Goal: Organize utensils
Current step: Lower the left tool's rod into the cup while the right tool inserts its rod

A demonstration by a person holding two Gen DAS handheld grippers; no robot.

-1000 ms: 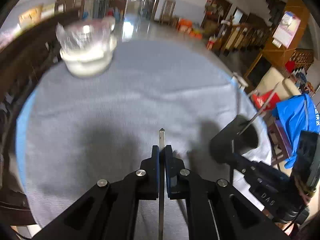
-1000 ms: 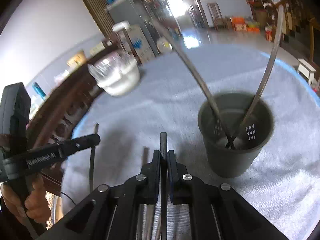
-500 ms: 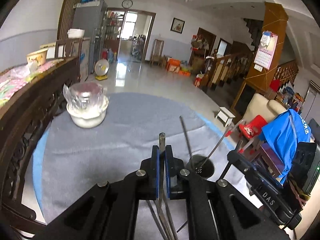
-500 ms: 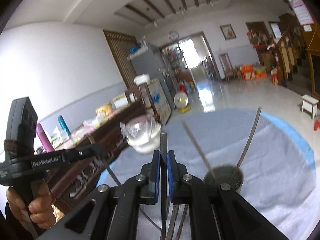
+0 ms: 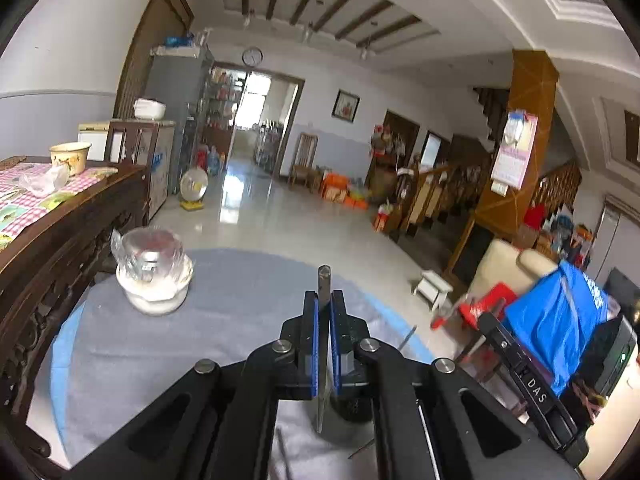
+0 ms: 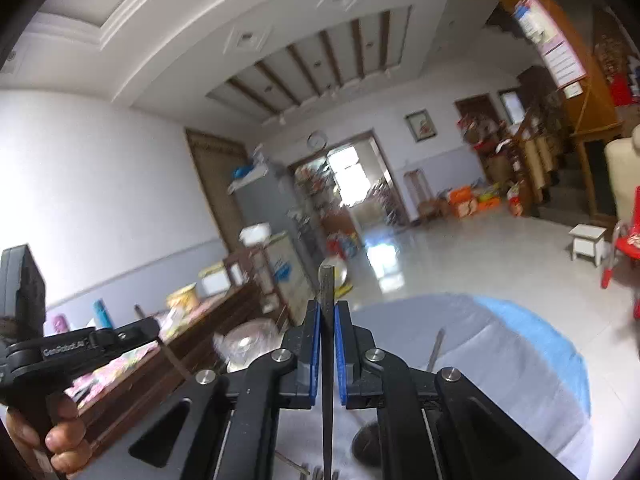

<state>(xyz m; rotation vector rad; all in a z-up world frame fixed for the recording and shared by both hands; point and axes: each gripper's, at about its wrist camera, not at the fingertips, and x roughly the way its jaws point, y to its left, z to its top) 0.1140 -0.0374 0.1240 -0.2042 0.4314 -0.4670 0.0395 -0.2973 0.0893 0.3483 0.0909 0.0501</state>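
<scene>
My left gripper (image 5: 324,300) is shut on a thin metal utensil handle (image 5: 323,280) that sticks up between the blue pads. My right gripper (image 6: 327,312) is shut on a dark utensil handle (image 6: 326,284), held upright. Both grippers are raised above the grey cloth-covered round table (image 5: 224,320). The dark holder cup (image 6: 366,446) shows partly below the right gripper, with a utensil handle (image 6: 437,346) rising from it. In the left wrist view the cup (image 5: 354,410) is mostly hidden behind the gripper. The right gripper shows at the right of the left wrist view (image 5: 532,384).
A white bowl with a clear plastic-wrapped item (image 5: 154,276) stands at the table's far left. A dark wooden sideboard (image 5: 60,232) runs along the left. Several loose utensils (image 6: 316,472) lie on the cloth below the right gripper. The blue table rim (image 6: 560,344) curves at right.
Both grippers have risen and tilted up from the table, each still holding its utensil. The views now show the room and ceiling; the holder cup has dropped to the bottom edge.
</scene>
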